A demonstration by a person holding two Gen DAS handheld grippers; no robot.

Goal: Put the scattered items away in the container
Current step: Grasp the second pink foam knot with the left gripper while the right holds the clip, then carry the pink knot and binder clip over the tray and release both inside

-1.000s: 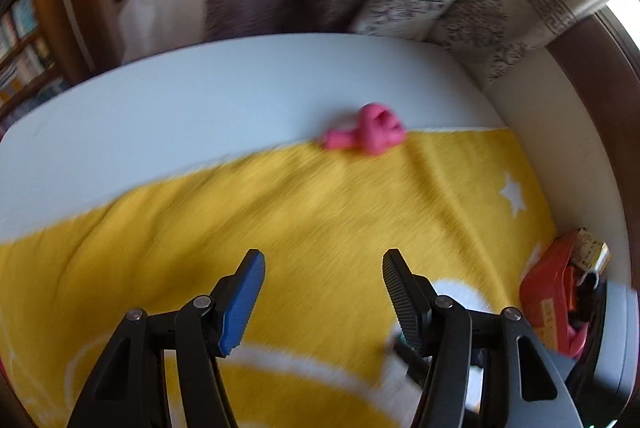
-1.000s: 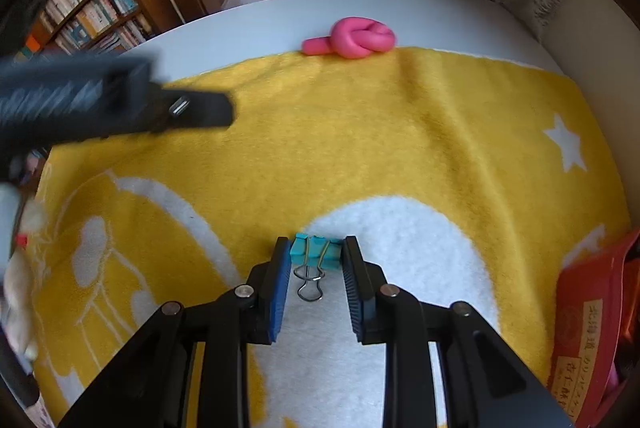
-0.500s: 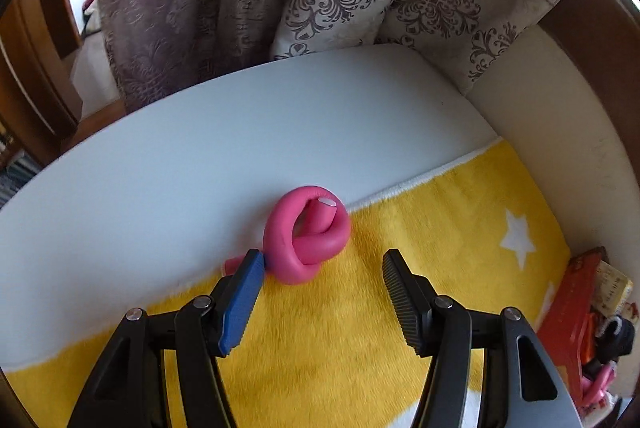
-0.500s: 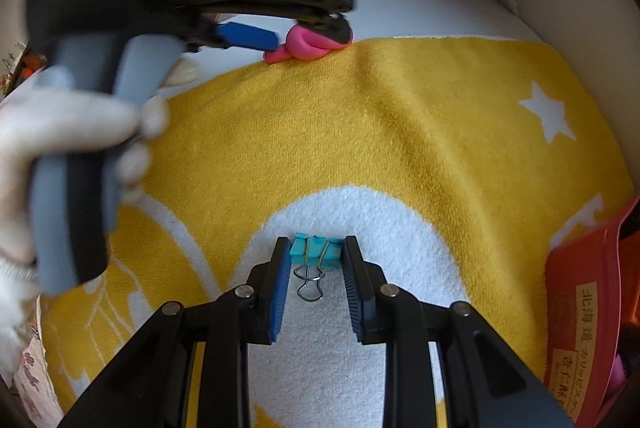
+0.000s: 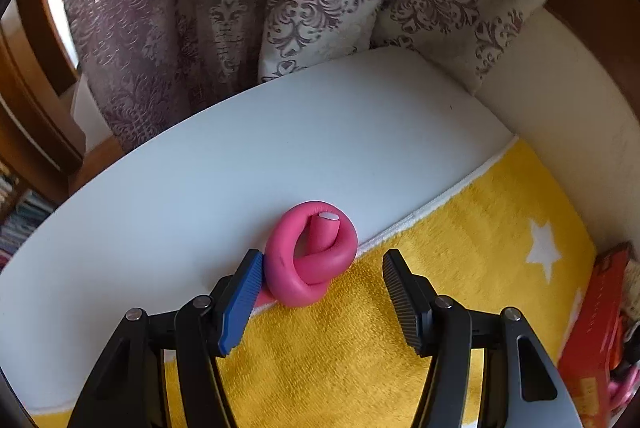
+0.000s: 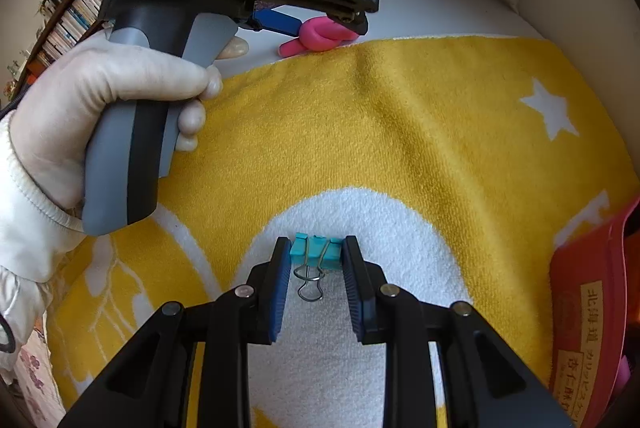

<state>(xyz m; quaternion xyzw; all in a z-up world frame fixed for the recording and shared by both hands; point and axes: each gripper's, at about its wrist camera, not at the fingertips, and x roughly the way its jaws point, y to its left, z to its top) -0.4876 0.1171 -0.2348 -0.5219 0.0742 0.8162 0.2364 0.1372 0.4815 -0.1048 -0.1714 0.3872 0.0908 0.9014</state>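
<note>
Having swung across to the pink knotted toy, left gripper fingers straddle it open, while right gripper fingers clamp the teal binder clip.

Seen from the right gripper, whose two dark fingers clamp a turquoise binder clip by its sides, wire handles pointing toward the camera. Below it lies a yellow towel with white patterns and a star. Upper left, a gloved hand holds the left gripper, its fingers set around a knotted pink foam roller at the towel's far edge. A red box sits at right.
</note>
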